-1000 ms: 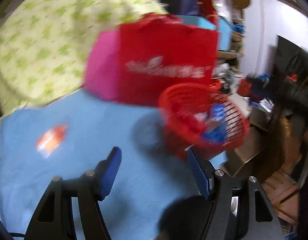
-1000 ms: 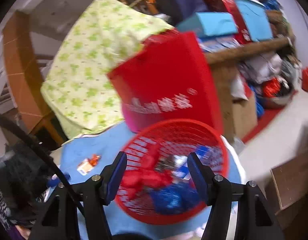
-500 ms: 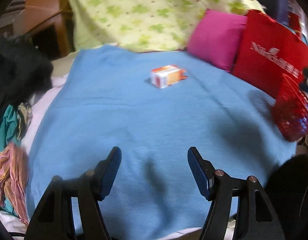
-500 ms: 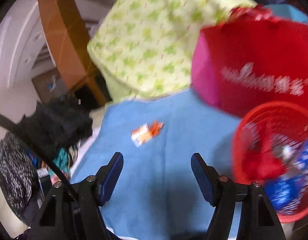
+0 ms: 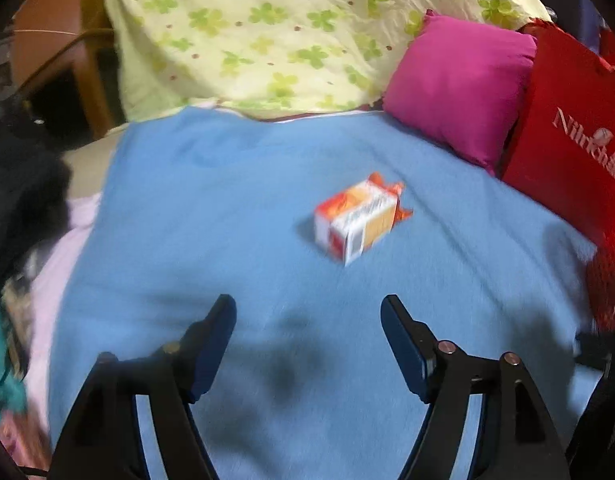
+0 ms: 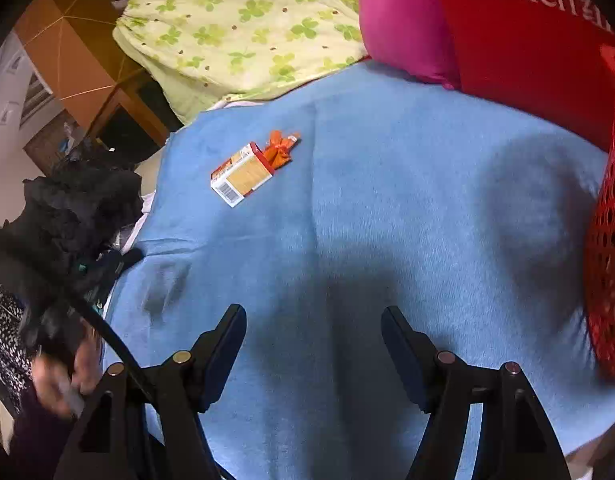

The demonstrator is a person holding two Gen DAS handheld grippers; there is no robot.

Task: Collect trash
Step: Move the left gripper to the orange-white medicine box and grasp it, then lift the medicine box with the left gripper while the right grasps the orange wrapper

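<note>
Both jaws stand wide apart and hold nothing. My left gripper [image 5: 308, 312] hovers above the blue blanket [image 5: 227, 200] on the bed, and the small cardboard box [image 5: 357, 218] lies just ahead of it, a little to the right of the line between the fingers. This box is orange and white with a barcode on one end, and its far end is torn open, the orange flaps [image 6: 281, 148] spread out on the blanket. It rests flat near the middle of the blanket, apart from the pink pillow [image 5: 459, 84] and the red bag [image 5: 575, 144].

I judge the box to be empty or nearly so: very light, thin-walled, easy to crush. I would take it across the two long sides near the closed barcode end, where the card is stiffer, and close gently. On the soft blanket it can sink or slide when one finger touches first.

My right gripper [image 6: 313, 316] is held low over the near part of the blanket, pointing forward, with the box well away on the left. The red mesh basket [image 6: 609, 240] stands at its right, on the edge of the blanket.
</note>
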